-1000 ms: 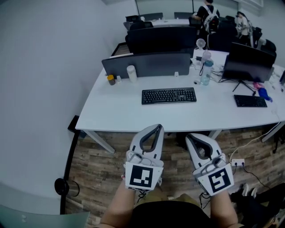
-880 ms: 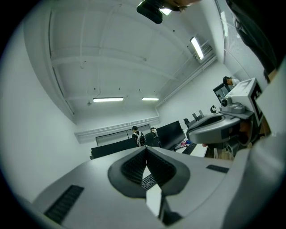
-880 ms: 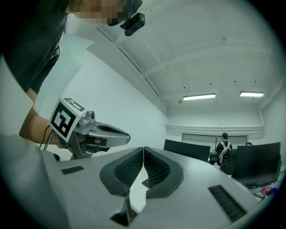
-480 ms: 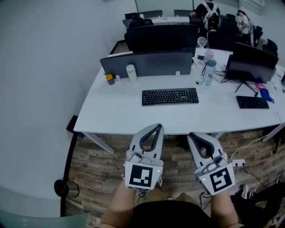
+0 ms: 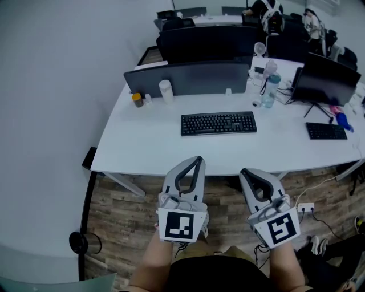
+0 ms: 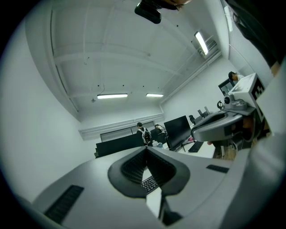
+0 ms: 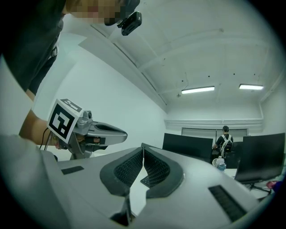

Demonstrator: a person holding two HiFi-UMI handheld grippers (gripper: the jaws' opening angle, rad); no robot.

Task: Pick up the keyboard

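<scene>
Both tongs, left tongs (image 5: 199, 160) and right tongs (image 5: 250, 172), are pinched closed and empty short of the bench (image 5: 142, 149), while the keyboard (image 5: 218, 123) lies mid-bench, well ahead; approaching unopened, the tips would probably shove it rather than grip it.

Place: open-plan office.
Desks: long white desk (image 5: 148, 142) backed by a dark divider panel (image 5: 188, 80); more rows behind.
Equipment: black keyboard (image 5: 218, 123), monitor (image 5: 328, 85), second keyboard (image 5: 326, 131).
Ceiling: strip lights (image 6: 112, 95).
Others: people (image 5: 272, 14) at the far desks.
</scene>
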